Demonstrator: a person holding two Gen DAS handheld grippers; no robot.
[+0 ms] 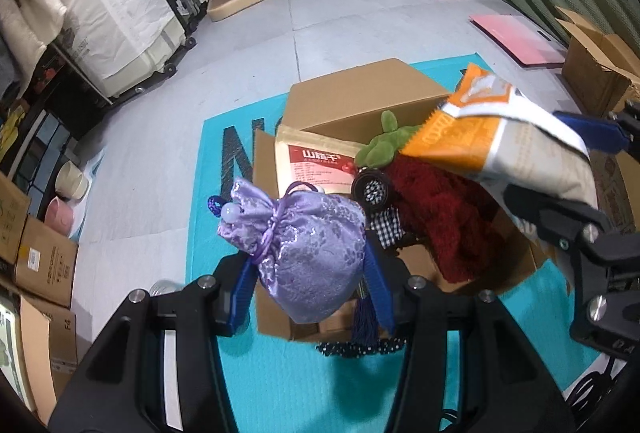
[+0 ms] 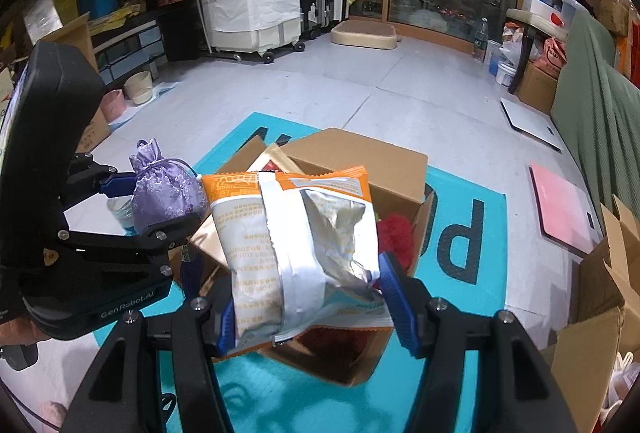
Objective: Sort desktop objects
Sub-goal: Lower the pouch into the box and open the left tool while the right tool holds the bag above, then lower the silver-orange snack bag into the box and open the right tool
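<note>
The left gripper [image 1: 310, 269] is clamped on a lavender brocade drawstring pouch [image 1: 304, 249], held above the near-left corner of the open cardboard box [image 1: 360, 101]. The right gripper [image 2: 312, 307] grips an orange-and-white snack packet [image 2: 296, 245] by both sides, above the same box. Inside the box lie a dark red fuzzy cloth [image 1: 436, 205], a green plush toy [image 1: 380, 149] and a kraft pouch with a red label [image 1: 320, 161]. The box stands on a turquoise mat [image 1: 224, 233].
</note>
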